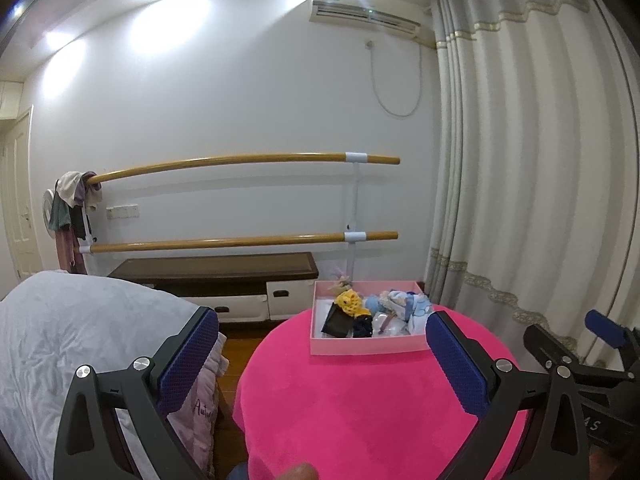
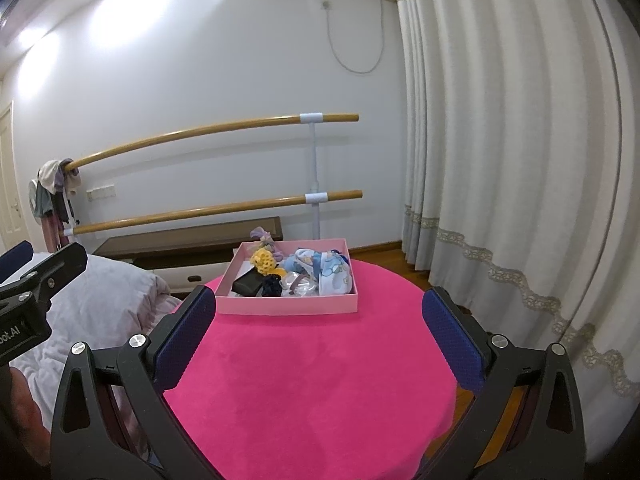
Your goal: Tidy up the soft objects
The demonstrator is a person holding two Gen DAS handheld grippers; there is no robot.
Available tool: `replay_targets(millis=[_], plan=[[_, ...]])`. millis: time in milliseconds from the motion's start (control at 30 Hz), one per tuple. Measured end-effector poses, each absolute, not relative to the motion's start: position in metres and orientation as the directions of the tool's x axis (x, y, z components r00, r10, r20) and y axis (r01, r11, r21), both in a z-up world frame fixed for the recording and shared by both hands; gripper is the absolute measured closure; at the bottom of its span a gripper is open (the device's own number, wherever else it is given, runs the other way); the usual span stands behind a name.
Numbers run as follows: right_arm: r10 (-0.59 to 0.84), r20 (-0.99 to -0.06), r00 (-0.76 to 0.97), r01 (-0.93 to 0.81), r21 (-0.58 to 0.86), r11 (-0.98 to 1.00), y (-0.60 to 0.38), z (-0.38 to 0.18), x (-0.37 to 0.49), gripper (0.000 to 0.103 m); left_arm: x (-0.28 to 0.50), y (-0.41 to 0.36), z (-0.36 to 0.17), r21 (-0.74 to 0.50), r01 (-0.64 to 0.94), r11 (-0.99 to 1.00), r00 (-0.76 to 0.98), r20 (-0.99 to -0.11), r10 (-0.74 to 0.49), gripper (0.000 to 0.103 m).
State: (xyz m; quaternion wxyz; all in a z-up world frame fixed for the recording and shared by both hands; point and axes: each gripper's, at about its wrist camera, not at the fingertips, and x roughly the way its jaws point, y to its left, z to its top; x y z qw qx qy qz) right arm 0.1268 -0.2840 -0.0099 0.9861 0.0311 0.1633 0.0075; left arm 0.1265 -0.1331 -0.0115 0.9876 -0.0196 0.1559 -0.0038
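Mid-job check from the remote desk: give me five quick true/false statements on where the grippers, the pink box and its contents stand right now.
1. Both grippers are open and hold nothing. True: the left gripper and right gripper show spread jaws with only the tablecloth between them.
2. The pink box sits on the floor. False: it rests on the round table with the pink tablecloth.
3. A yellow crocheted item lies inside the box. True.
4. The box is empty. False: it holds several soft items, including a blue patterned cloth and a dark scrunchie.
5. The right gripper is touching the box. False: it is held short of it, above the tablecloth.
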Motion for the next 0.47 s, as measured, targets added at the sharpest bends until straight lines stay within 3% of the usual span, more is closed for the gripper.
replay_targets(millis=[467], plan=[[0.025,-0.328,0.944,-0.002,0.070,0.998,-0.2847,-0.0096,0.1265,0.000,0.1293,-0.1377,-0.0147,-0.045,0.012,0.999,0.949,-0.315,-0.025,0.000]])
